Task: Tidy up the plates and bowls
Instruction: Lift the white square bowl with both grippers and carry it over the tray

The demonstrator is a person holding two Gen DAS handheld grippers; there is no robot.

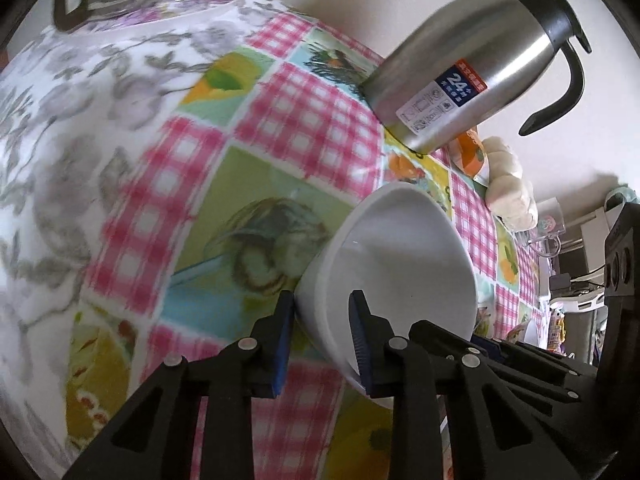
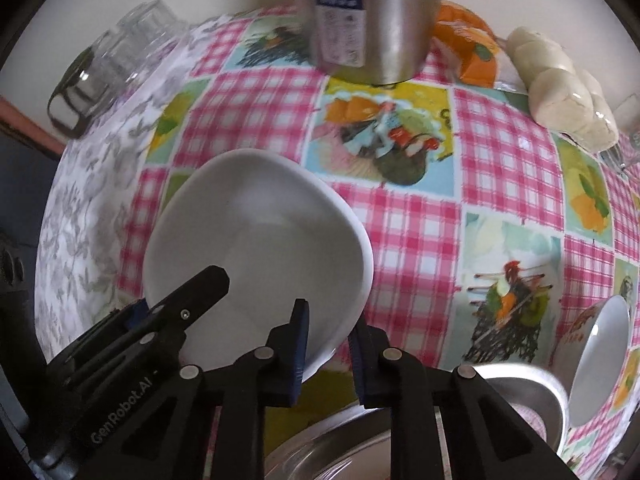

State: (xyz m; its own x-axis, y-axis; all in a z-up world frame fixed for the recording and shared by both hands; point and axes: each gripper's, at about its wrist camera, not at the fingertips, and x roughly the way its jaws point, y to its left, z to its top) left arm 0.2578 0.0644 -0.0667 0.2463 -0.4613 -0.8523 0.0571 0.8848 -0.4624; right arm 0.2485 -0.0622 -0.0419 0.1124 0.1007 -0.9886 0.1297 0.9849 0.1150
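Both tongs pinch one white bowl (image 2: 256, 248) by opposite rims: left tongs (image 1: 324, 344) nearly closed on its wall, right tongs (image 2: 328, 354) likewise (a two-sided grip keeps it steady). Beyond them stands a steel flask (image 2: 372, 20) on the table (image 2: 420, 240).

Home dining table, patchwork oilcloth (image 2: 416, 236), steel thermos jug (image 1: 476, 68), steamed buns (image 2: 560, 84), glass pitcher (image 2: 104, 68)
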